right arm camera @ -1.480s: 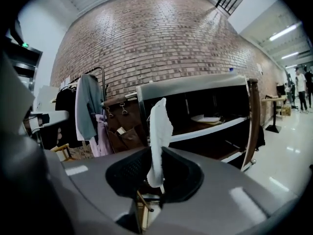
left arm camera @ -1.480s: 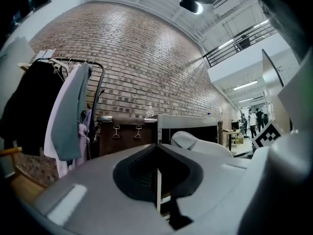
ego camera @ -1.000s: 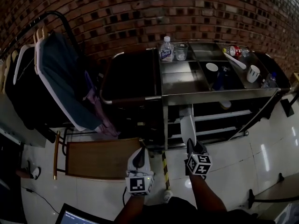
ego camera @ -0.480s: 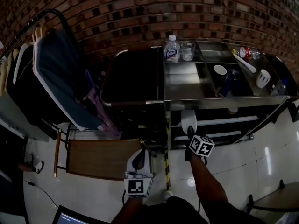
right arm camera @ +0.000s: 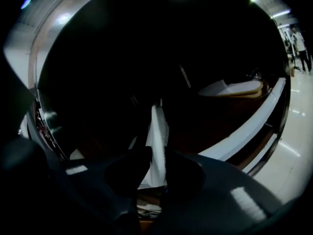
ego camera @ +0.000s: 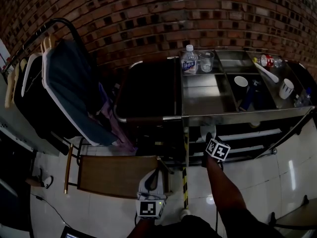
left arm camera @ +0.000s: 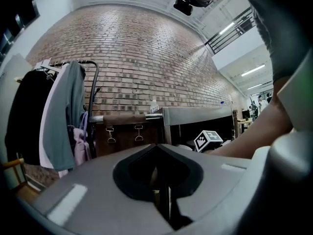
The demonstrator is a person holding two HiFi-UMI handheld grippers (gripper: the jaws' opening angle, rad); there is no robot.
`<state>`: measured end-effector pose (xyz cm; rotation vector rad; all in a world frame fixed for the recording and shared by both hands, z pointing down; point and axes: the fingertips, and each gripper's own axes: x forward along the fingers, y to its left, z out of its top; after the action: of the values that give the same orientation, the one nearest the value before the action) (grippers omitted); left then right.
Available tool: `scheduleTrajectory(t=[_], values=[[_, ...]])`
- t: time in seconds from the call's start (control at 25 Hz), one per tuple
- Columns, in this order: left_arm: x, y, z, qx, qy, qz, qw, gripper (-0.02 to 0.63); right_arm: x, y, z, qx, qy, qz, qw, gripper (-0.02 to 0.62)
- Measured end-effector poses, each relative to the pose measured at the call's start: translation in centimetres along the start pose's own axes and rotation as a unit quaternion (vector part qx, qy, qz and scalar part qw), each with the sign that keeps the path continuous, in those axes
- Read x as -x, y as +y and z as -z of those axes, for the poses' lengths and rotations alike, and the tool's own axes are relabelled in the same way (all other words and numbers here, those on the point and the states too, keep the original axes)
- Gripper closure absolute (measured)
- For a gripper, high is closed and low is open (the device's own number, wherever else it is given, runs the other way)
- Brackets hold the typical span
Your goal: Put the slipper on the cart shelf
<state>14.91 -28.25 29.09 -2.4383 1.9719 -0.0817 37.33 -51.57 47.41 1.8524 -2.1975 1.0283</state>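
Note:
My right gripper (ego camera: 208,136) reaches under the top of the steel cart (ego camera: 247,111), level with its upper shelf (ego camera: 250,134). A white slipper (right arm camera: 157,131) stands on edge between its jaws; the jaws are opening, and the pads still touch the slipper. In the head view only a strip of the slipper (ego camera: 206,130) shows beyond the marker cube. Farther in on the shelf lies another white slipper (right arm camera: 230,88). My left gripper (ego camera: 151,181) hangs low over the floor, jaws together with nothing in them, and points at the cart (left arm camera: 195,116).
A clothes rack (ego camera: 64,93) with hanging garments stands at the left. A black cart (ego camera: 148,88) adjoins the steel one. A wooden panel (ego camera: 119,175) lies on the floor. A water bottle (ego camera: 188,61), a glass (ego camera: 207,61) and cups (ego camera: 240,81) sit on top.
My right gripper has carried the slipper forward, from the floor in front of the cart into the shelf opening. The left gripper has stayed low near my body.

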Motion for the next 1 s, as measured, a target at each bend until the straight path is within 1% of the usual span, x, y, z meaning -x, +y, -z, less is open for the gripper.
scheduleTrajectory(t=[0.16, 0.28, 0.36, 0.4, 0.44, 0.48, 0.56, 0.68, 0.8, 0.88, 1.0], values=[[0.3, 0.9, 0.3, 0.007, 0.002, -0.009, 0.9999, 0.591, -0.2, -0.3, -0.1, 0.04, -0.005, 0.027, 0.999, 0.5], [0.5, 1.1, 0.2, 0.004, 0.005, -0.012, 0.9999, 0.591, -0.4, 0.0, -0.6, 0.092, -0.011, 0.037, 0.995, 0.491], [0.7, 1.1, -0.1, 0.004, -0.001, -0.012, 0.9999, 0.591, -0.4, -0.2, -0.9, 0.13, -0.01, 0.057, 0.99, 0.455], [0.9, 1.3, -0.1, 0.005, -0.003, -0.013, 0.9999, 0.591, -0.5, -0.4, -0.9, 0.142, -0.006, 0.069, 0.987, 0.422], [1.1, 1.5, -0.1, 0.007, -0.004, -0.015, 0.9999, 0.591, -0.6, -0.6, -0.9, 0.148, -0.002, 0.079, 0.986, 0.367], [1.2, 1.8, 0.0, 0.01, -0.004, -0.018, 0.9998, 0.591, -0.7, -0.9, -0.8, 0.152, 0.001, 0.087, 0.985, 0.329], [1.5, 2.2, 0.1, 0.009, -0.003, -0.023, 0.9997, 0.591, -1.0, -1.3, -0.4, 0.161, 0.002, 0.096, 0.982, 0.32], [1.8, 2.7, 0.1, 0.007, -0.005, -0.027, 0.9996, 0.591, -1.3, -0.9, -1.0, 0.192, -0.008, 0.089, 0.977, 0.321], [2.1, 3.0, 0.0, 0.01, -0.006, -0.031, 0.9994, 0.591, -1.4, -0.3, -1.7, 0.234, -0.005, 0.077, 0.969, 0.316], [2.1, 3.0, -0.1, 0.016, -0.007, -0.032, 0.9993, 0.591, -0.5, 0.5, -3.1, 0.253, -0.027, 0.07, 0.965, 0.291], [1.6, 2.5, -0.5, 0.026, -0.012, -0.027, 0.9992, 0.591, 1.9, 2.3, -5.1, 0.255, -0.07, 0.047, 0.963, 0.282]])
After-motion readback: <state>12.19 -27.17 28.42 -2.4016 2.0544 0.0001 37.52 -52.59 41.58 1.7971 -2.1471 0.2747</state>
